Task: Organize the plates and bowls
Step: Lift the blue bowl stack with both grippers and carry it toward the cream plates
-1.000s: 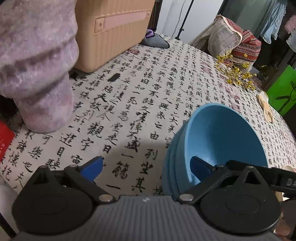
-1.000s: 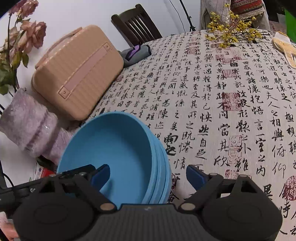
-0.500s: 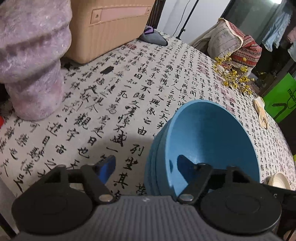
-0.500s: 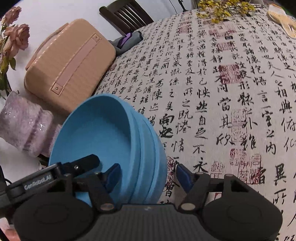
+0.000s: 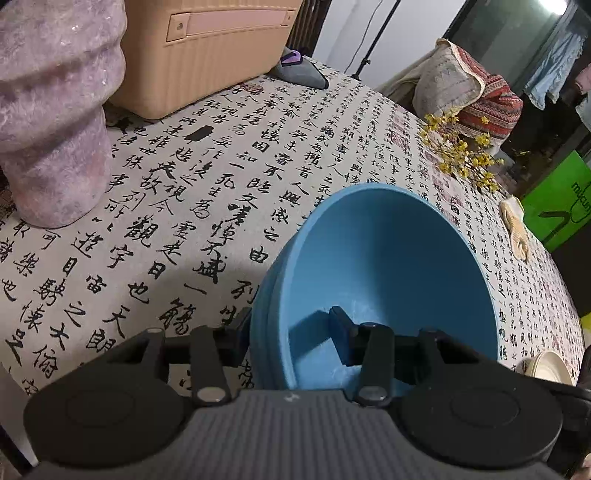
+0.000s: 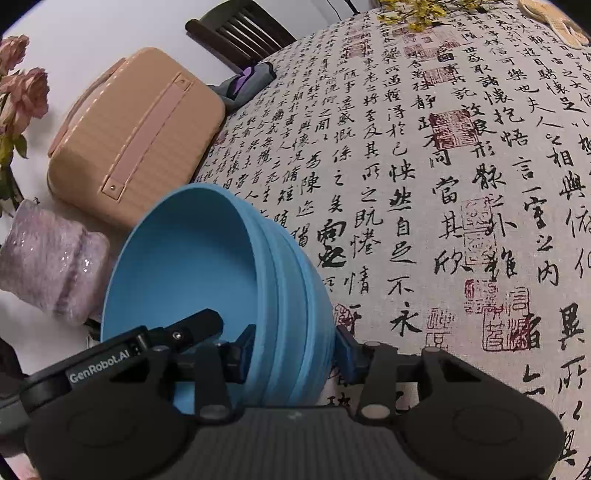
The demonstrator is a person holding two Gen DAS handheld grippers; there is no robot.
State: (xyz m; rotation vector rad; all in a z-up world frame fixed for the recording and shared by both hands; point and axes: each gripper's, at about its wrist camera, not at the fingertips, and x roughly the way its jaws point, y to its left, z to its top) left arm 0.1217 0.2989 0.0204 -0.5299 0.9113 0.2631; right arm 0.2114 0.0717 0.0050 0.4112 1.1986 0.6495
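Note:
A stack of several blue bowls [image 5: 388, 258] [image 6: 192, 258] sits on the calligraphy tablecloth [image 5: 221, 184]. My left gripper [image 5: 290, 325] straddles the stack's near wall, one finger inside the top bowl and one outside. Its jaws are closing, with the pads against the wall. My right gripper [image 6: 295, 349] straddles the opposite side of the same stack in the same way. Its jaws are closing too, and both pads touch the stack. The left gripper's black finger [image 6: 147, 347] shows inside the bowl in the right wrist view.
A purple textured vase [image 5: 55, 129] and a beige ribbed case [image 5: 207, 51] stand close behind the bowls. A grey pouch [image 5: 299, 72], yellow flowers [image 5: 458, 155], a cream plate [image 5: 550, 365] and a dark chair [image 6: 243, 29] lie further off.
Both grippers' jaws have narrowed from wide apart until they meet the wall of the blue bowl stack. The right gripper has sunk a little and rolled.

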